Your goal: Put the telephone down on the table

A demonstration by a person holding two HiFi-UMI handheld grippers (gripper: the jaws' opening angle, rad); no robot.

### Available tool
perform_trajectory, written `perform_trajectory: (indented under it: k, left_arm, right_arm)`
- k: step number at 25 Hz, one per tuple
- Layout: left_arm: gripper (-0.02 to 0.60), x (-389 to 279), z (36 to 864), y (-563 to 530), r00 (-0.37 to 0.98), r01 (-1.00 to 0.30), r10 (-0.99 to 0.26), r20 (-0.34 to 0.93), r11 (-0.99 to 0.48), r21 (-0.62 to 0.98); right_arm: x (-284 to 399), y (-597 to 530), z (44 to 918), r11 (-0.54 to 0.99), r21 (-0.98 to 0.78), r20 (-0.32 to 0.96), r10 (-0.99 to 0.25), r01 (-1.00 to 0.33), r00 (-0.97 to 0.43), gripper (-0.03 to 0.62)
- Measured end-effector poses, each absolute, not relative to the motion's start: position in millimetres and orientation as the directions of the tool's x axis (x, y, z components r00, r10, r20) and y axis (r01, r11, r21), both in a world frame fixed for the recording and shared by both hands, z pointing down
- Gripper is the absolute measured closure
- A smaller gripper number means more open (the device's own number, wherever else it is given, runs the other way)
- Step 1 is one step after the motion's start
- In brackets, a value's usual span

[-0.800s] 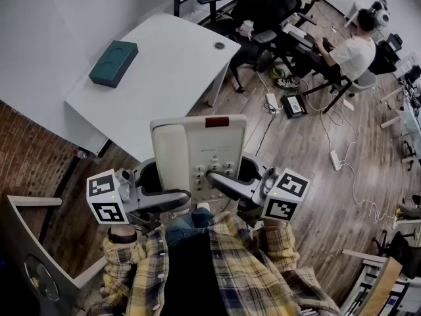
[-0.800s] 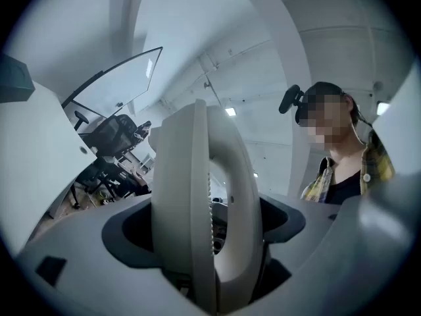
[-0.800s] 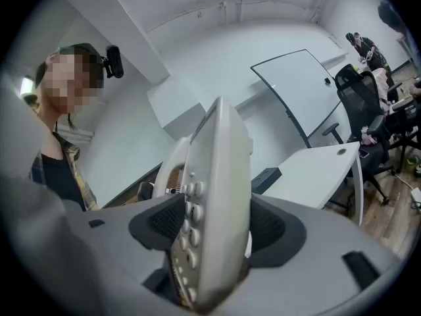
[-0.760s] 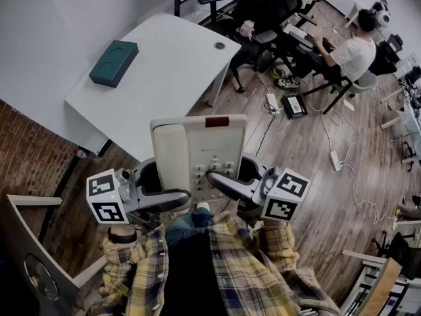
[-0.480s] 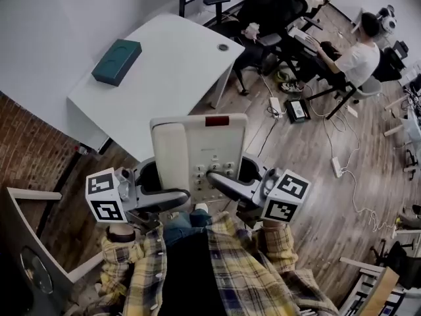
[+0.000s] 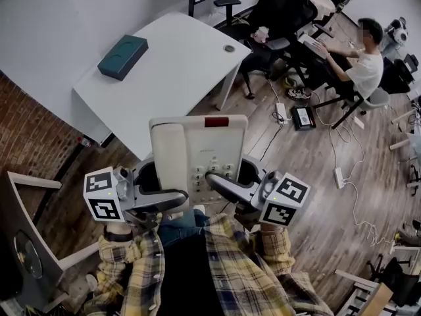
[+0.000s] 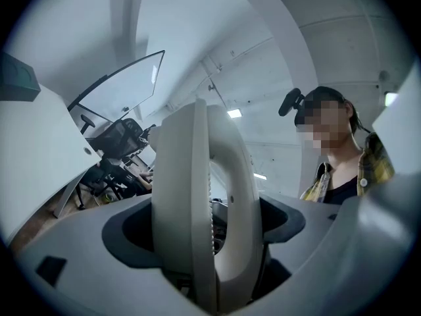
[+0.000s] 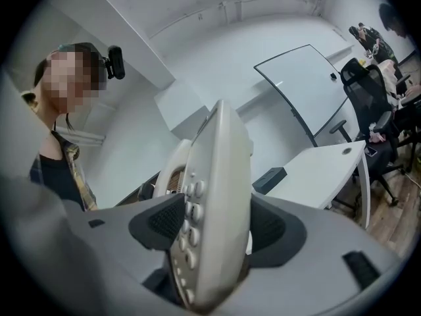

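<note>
Both still clamp telephone (image 6: 197, 143): left tongs (image 6: 176, 193), right tongs (image 6: 214, 180) | table (image 6: 177, 64) shifted right

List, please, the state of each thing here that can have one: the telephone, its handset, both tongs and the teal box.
telephone: held in the air by both tongs, not yet on the table
handset: seated on the telephone
left tongs: shut on the telephone, handset side
right tongs: shut on the telephone, keypad side
teal box: lying flat on the table
</note>
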State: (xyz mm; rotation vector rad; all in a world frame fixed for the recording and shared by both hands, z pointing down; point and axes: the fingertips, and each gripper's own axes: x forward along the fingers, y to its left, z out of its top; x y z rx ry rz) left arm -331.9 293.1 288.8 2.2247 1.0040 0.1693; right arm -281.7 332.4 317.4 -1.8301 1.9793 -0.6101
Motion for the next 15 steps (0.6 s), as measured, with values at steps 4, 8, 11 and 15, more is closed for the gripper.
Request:
perform_trajectory:
  k: [4, 8, 11, 15]
  left_arm:
    - [0.176, -325, 292, 287, 0.695, 0.610, 0.704, -0.149, -0.467, 0.640]
    - [0.176, -306, 296, 270, 0.695, 0.609, 0.702, -0.156, -0.460, 0.646]
    - [0.176, -288, 297, 247, 0.695, 0.611, 0.700, -0.164, -0.456, 0.647]
    - [0.176, -258, 295, 208, 0.700, 0.608, 0.694, -0.170, -0.454, 0.652]
  right_arm:
    - [-275, 326, 321, 0.057, -0.559, 0.018, -0.997, -0.828, -0.081, 0.319]
    - [-256, 309, 324, 0.051, -0.557, 0.030, -0.996, -0.829, -0.081, 0.319]
    - [-237, 287, 326, 0.045, -0.557, 0.040, -0.996, -0.829, -0.081, 0.319]
    - [-208, 248, 324, 0.042, -0.561, 0.053, -0.995, -0.827, -0.087, 0.319]
